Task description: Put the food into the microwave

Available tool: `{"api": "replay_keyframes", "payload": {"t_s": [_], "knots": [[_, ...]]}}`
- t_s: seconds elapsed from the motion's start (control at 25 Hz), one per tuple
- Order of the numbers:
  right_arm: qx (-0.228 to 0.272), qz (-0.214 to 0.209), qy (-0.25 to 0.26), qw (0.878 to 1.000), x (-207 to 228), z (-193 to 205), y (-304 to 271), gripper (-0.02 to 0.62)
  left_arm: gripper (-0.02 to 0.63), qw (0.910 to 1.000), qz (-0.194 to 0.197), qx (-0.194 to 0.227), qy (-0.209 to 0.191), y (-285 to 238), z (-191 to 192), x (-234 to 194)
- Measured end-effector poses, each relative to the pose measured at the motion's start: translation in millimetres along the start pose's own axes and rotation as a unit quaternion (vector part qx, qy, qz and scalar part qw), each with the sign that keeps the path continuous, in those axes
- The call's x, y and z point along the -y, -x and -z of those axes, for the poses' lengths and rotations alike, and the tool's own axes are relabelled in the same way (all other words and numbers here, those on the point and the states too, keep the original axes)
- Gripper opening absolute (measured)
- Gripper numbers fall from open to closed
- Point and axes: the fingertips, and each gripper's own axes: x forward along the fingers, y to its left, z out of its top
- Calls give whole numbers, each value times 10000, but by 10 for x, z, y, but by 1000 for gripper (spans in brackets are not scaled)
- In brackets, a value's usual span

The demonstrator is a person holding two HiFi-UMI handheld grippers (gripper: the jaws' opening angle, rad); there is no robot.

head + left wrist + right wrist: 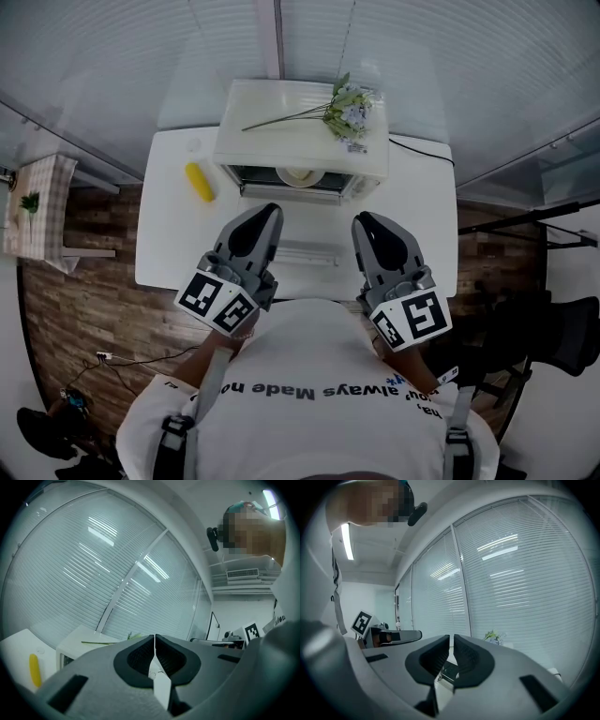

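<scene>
Evidently little was under way: the left gripper [267, 212] and the right gripper [367, 221] were both held close to the person's chest, side by side and well apart from each other, pointing across the white tabletop [422, 225] toward the white box-shaped microwave [281, 122]. In the left gripper view its dark ribbed fingers [140, 656] were pressed together along a thin seam with nothing between them. In the right gripper view that tool's fingers [469, 658] were likewise drawn in, with only a hairline slit between them and nothing caught in it. The microwave stood at the far edge of the tabletop against slatted window blinds [141, 56], its dark cavity facing the person, and the door appeared to hang down open in front of it. Inside the cavity sat a pale round dish [300, 176]; what it held could not be made out. A yellow corn-like cob [199, 181] lay on the tabletop just left of the microwave, apart from it and well clear of both grippers. On top of the microwave lay a long-stemmed spray of pale artificial flowers [352, 108]. Off to the left, on the wood-patterned floor [94, 319], stood a small table with a checked cloth [42, 225].
</scene>
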Motion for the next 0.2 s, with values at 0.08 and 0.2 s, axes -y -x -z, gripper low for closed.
{"api": "replay_keyframes", "payload": {"t_s": [0.08,0.2], "knots": [[10,5,2,10000,-1,-4,7,32,17,10000,-9,3,-3,9,0,2],[23,7,-5,10000,-11,-2,21,32,17,10000,-25,9,-9,33,1,9]]}}
